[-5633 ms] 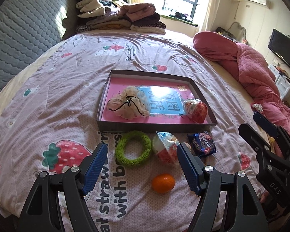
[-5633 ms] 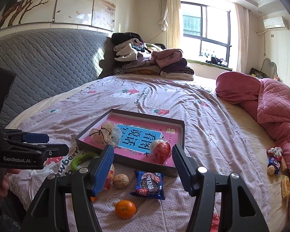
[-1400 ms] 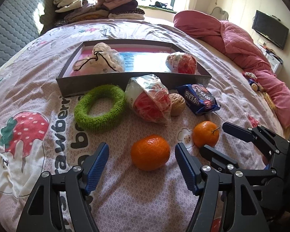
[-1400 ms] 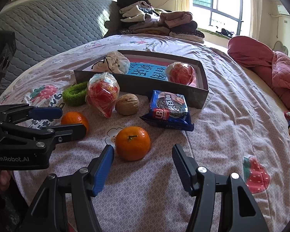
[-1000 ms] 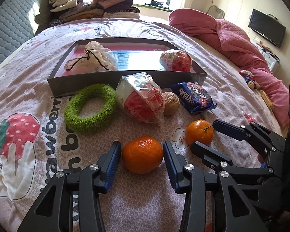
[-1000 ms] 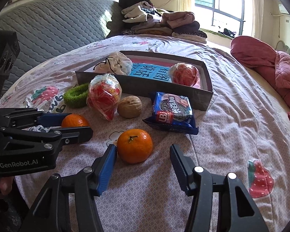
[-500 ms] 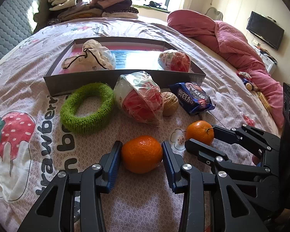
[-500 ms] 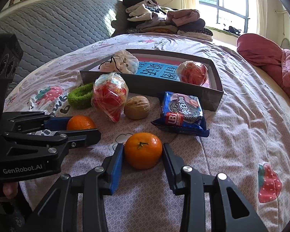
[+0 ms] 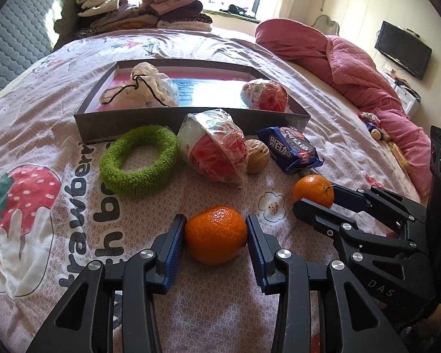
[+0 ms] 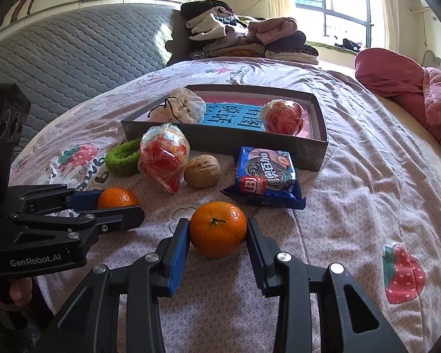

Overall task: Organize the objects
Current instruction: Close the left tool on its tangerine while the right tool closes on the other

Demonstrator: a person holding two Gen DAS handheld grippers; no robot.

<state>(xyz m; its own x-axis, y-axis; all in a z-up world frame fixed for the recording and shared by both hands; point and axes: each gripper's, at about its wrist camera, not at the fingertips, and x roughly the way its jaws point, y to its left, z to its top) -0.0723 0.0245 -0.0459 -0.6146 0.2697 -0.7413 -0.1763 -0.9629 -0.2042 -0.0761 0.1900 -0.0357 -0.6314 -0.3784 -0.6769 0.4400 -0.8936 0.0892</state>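
Note:
Two oranges lie on the strawberry-print bedsheet in front of a shallow grey box (image 9: 191,117). My left gripper (image 9: 216,220) is shut on the nearer orange (image 9: 216,235), blue pads pressing both its sides. My right gripper (image 10: 218,222) is shut on the other orange (image 10: 217,229), stem facing up. Each wrist view shows the other gripper from the side: the right gripper (image 9: 316,197) around its orange (image 9: 311,189), and the left gripper (image 10: 119,203) around its orange (image 10: 117,197). Both fruits rest on the sheet.
Between the oranges and the box lie a green fuzzy ring (image 9: 138,160), a plastic-wrapped red snack (image 9: 217,150), a walnut (image 9: 257,156) and a blue cookie pack (image 9: 289,150). The box holds a drawstring pouch (image 9: 141,88) and a wrapped red ball (image 9: 264,94). A pink quilt (image 9: 352,67) lies at right.
Both grippers came down and forward to the oranges. The left one closed on its orange first; the right one closed on its orange within the last second.

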